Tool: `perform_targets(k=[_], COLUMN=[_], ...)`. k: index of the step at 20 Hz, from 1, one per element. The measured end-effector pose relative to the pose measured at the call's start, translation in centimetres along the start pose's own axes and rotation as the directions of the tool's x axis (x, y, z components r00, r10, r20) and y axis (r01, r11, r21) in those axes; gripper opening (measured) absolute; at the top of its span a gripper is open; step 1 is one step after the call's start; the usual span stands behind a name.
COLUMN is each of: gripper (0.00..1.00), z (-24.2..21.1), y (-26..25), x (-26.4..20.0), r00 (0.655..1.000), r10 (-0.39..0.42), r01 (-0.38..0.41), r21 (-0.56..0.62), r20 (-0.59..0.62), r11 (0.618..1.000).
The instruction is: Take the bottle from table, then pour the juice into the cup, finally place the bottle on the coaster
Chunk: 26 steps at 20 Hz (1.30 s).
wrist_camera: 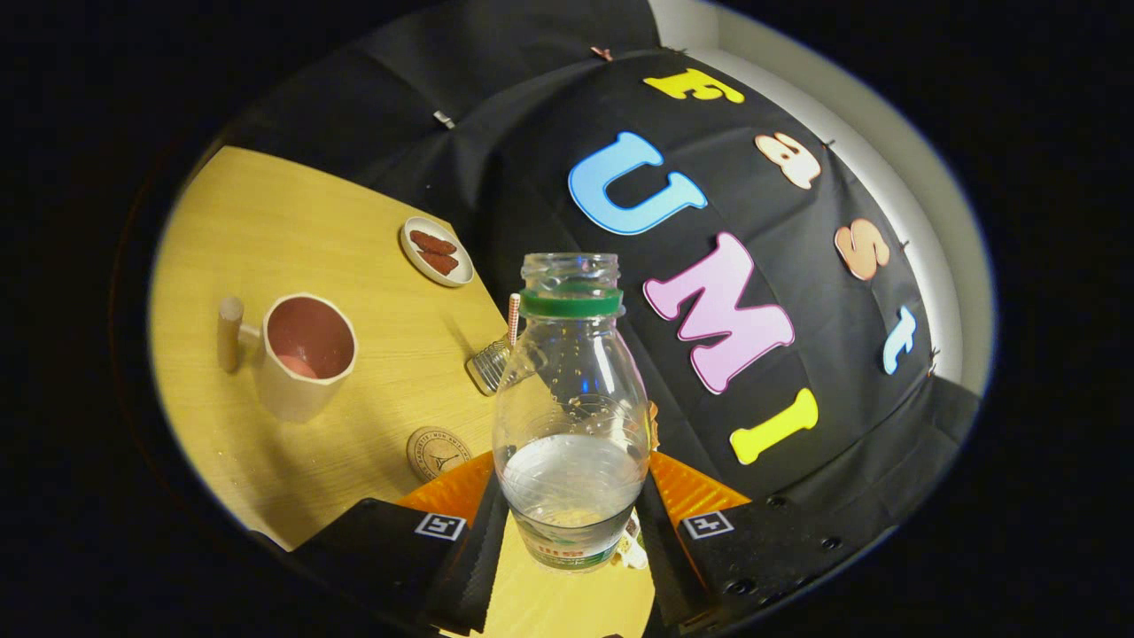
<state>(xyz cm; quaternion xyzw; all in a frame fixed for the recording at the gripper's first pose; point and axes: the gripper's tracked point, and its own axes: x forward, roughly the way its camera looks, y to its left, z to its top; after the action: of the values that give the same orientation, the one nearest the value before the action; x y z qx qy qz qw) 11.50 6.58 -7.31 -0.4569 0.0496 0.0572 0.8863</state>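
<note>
A clear bottle point(570, 416) with a green neck ring and no cap sits between my fingers, and my gripper point(571, 523) is shut on its lower body. Both black pads press its sides. It is lifted off the yellow table point(266, 230), and a little clear liquid lies in its lower third. Beyond the left finger stands the cream cup point(306, 354) with a pink inside and a wooden handle; something pink shows at its bottom. A round cork coaster point(438, 452) lies on the table between the cup and the bottle, just ahead of the left finger.
A small white plate point(436, 252) with two brown pieces rests near the table's far edge by the black cloth wall. A small glass jar point(490, 363) with a red-and-white straw stands just behind the bottle's left shoulder. The view is tilted.
</note>
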Motion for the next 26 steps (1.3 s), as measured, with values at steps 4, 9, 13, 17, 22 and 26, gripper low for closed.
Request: perform_targets(k=[4, 9, 13, 17, 22, 26], gripper=[0.73, 0.73, 0.73, 0.73, 0.73, 0.73], z=[-0.2, -0.9, -1.4, -1.4, -1.2, -1.3], y=[1.6, 3.3, 4.3, 5.6, 7.0, 8.0], x=[0.5, 1.1, 1.3, 1.9, 2.8, 3.5], r00=[1.000, 0.999, 0.998, 0.998, 0.997, 0.995], r10=[0.023, 0.040, 0.047, 0.056, 0.076, 0.093], r01=[-0.024, -0.044, -0.055, -0.064, -0.079, -0.097], r21=[-0.057, -0.155, -0.221, -0.294, -0.391, -0.436], r20=[-0.013, -0.030, -0.043, -0.036, -0.022, -0.030], r11=[0.998, 0.987, 0.974, 0.954, 0.917, 0.895])
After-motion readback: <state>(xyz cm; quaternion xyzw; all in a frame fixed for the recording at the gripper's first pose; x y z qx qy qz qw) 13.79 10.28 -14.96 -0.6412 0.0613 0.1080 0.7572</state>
